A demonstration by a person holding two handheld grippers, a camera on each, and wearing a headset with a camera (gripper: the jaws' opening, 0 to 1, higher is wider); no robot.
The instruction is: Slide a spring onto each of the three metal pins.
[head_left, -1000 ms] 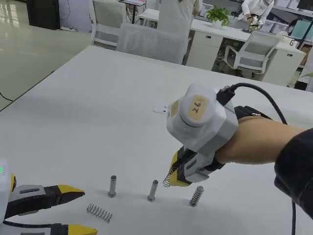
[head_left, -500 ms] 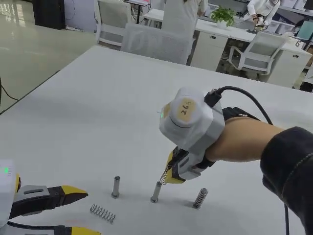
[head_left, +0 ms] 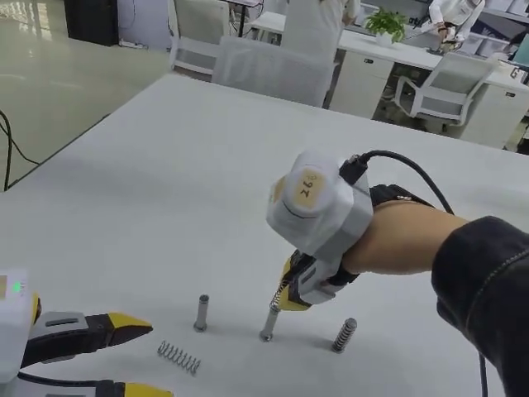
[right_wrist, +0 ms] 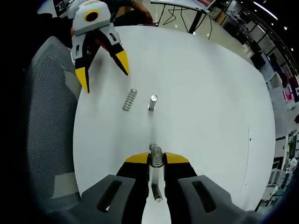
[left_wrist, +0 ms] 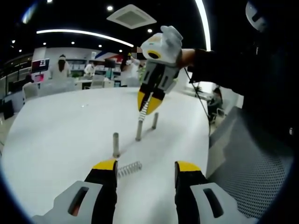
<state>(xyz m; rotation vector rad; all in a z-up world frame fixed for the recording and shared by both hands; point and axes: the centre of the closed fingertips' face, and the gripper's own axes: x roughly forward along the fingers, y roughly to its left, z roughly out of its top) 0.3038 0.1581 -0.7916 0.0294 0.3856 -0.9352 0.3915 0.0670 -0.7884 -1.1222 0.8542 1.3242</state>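
Observation:
Three metal pins stand in a row on the white table [head_left: 165,207]. My right gripper [head_left: 289,298] is shut on a small spring [head_left: 278,294], tilted, whose lower end meets the top of the middle pin [head_left: 269,324]. The right pin [head_left: 343,335] carries a spring around it, and the left pin [head_left: 201,313] is bare. A loose spring [head_left: 179,357] lies in front of the left pin. My left gripper [head_left: 145,360] is open, just left of that loose spring. In the left gripper view the loose spring [left_wrist: 129,169] lies between the yellow jaw tips of the left gripper [left_wrist: 145,168]. In the right gripper view the right gripper [right_wrist: 156,160] clamps the spring [right_wrist: 156,155].
Office chairs [head_left: 273,70] and desks [head_left: 388,58] stand beyond the far edge of the table. The cable [head_left: 397,165] of the right gripper loops over the person's dark sleeve [head_left: 483,289]. Bare tabletop stretches behind the pins.
The right gripper has carried the spring left and slightly down, from beside the middle pin to over its top. The left gripper has stayed put. The head camera shifted a little.

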